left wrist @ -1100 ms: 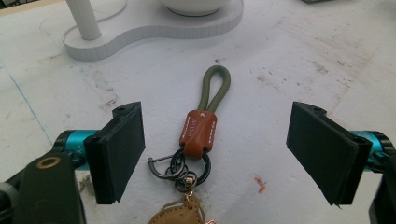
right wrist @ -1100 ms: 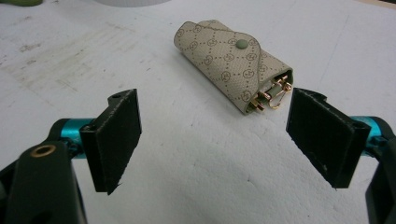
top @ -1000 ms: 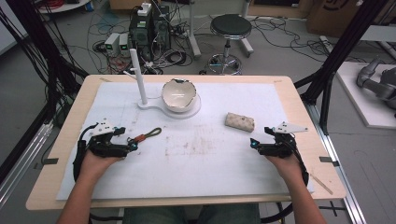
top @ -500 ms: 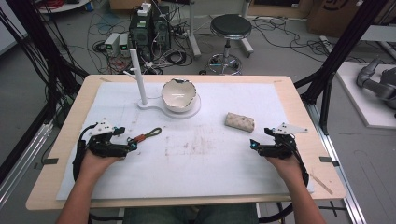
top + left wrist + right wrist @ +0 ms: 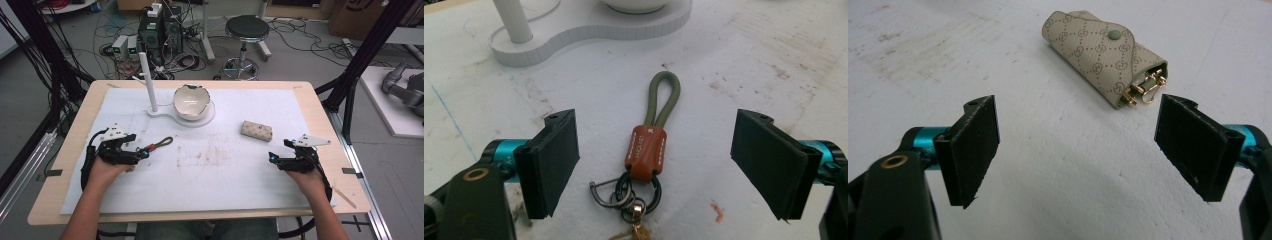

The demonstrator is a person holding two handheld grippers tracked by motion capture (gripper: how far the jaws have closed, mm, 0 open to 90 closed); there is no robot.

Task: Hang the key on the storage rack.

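A keychain with an olive loop, a brown leather tab and metal rings lies on the white mat. My left gripper rests open at the mat's left, its jaws on either side of the keychain's ring end. A beige patterned key pouch with a snap flap and gold clips lies right of centre. My right gripper is open on the mat, a short way in front of the pouch, with nothing between its jaws.
A white stand with an upright post holds a chipped white bowl at the back of the mat. The wooden table edge runs just right of my right hand. A stool and cables lie beyond the table.
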